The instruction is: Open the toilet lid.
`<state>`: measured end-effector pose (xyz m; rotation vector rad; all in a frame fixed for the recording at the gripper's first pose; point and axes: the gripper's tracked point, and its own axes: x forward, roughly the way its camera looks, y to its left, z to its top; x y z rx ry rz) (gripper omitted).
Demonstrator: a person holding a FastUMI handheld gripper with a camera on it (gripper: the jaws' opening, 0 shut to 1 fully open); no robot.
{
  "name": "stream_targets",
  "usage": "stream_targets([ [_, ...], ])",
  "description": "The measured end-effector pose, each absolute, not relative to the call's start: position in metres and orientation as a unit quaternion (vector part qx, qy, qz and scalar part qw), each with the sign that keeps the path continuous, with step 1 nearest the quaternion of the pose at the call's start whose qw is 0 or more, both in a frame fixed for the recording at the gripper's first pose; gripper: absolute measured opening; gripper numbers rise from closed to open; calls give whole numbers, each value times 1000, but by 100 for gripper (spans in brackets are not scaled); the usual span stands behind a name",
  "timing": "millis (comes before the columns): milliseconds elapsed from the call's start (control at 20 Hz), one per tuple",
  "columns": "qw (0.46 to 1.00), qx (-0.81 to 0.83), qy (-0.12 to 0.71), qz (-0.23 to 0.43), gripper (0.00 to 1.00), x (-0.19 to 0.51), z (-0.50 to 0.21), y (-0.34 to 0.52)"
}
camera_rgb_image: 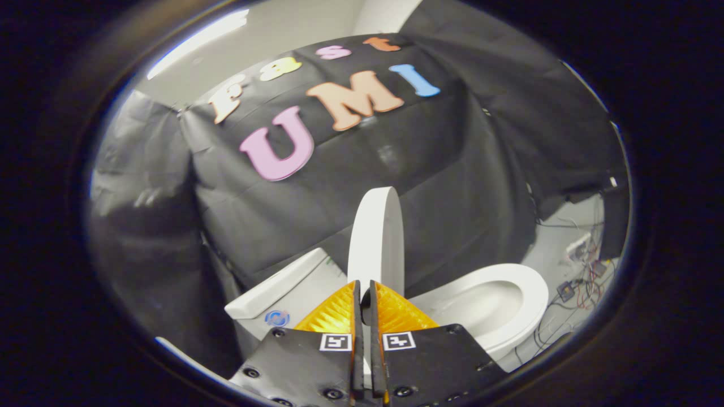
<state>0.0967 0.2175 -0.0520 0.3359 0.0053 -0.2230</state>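
Note:
The white toilet lid (pixel 378 234) stands raised and edge-on, rising straight up from between my fingertips. My gripper (pixel 363 291) is shut on the lid's rim, one finger on each side of it. To the right of the lid the white seat and open bowl (pixel 498 308) lie uncovered. Left of the lid sits the white tank (pixel 283 294) with a small blue round mark on its front.
Black cloth hangs behind and to both sides of the toilet. On the pale floor beyond the bowl lie loose cables and small electronic boards (pixel 582 271). A dark box (pixel 613 220) stands against the cloth there.

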Motion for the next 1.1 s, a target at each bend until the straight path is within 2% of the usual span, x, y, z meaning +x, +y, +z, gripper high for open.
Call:
stream_targets([
  [50, 983, 161, -16, -89, 7, 105, -38, 230],
  [100, 980, 189, -63, -7, 5, 115, -11, 261],
  [150, 978, 190, -83, 31, 3, 134, 7, 292],
  [350, 986, 132, -45, 91, 3, 171, 7, 376],
  [650, 985, 105, -36, 134, 3, 188, 3, 433],
  [1100, 986, 84, 15, 142, 3, 189, -38, 451],
])
